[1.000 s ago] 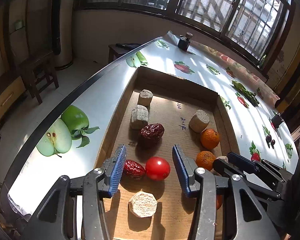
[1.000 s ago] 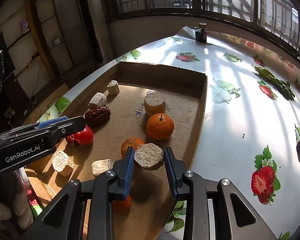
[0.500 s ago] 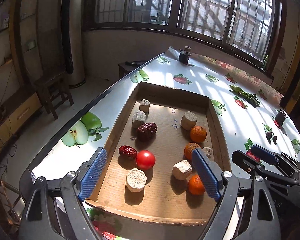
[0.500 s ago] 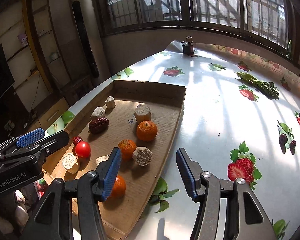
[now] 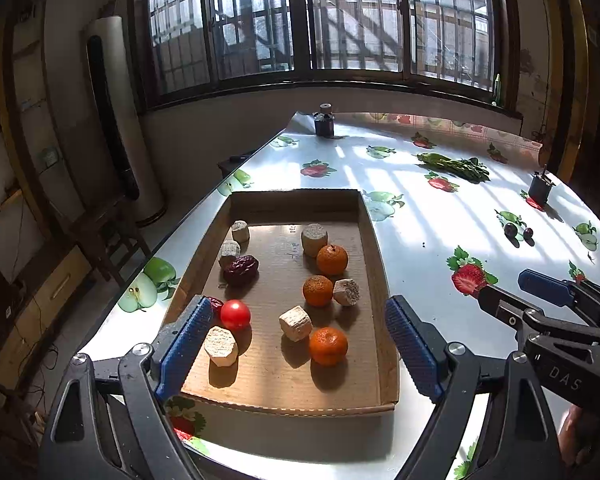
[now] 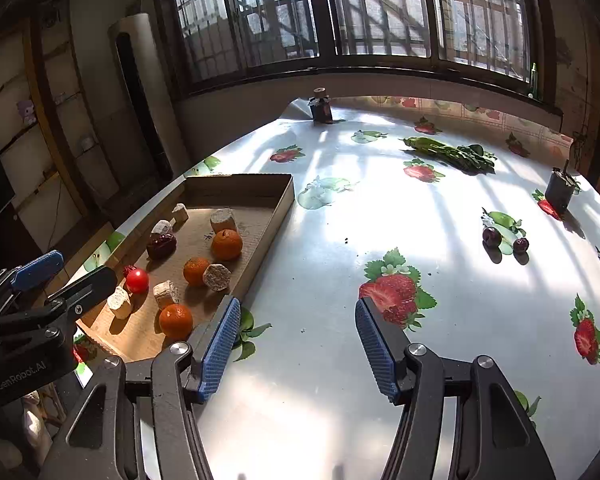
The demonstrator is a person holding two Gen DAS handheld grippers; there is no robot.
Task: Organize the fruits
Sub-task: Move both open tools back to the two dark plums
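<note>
Hovering both claws above table, nothing gripped. My left gripper (image 5: pixel 296 344) spread wide over near end of cardboard tray (image 5: pixel 380 280); my right gripper (image 6: pixel 296 344) spread wide over fruit-print tablecloth (image 6: pixel 380 208), tray at its 10 o'clock. Three oranges in tray: nearest orange (image 5: pixel 328 346), middle orange (image 5: pixel 318 290), far orange (image 5: pixel 332 259). Tomato (image 5: pixel 235 314) at 9 o'clock of middle orange, date (image 5: pixel 241 269) beyond it. Pale blocks scattered among fruit.
</note>
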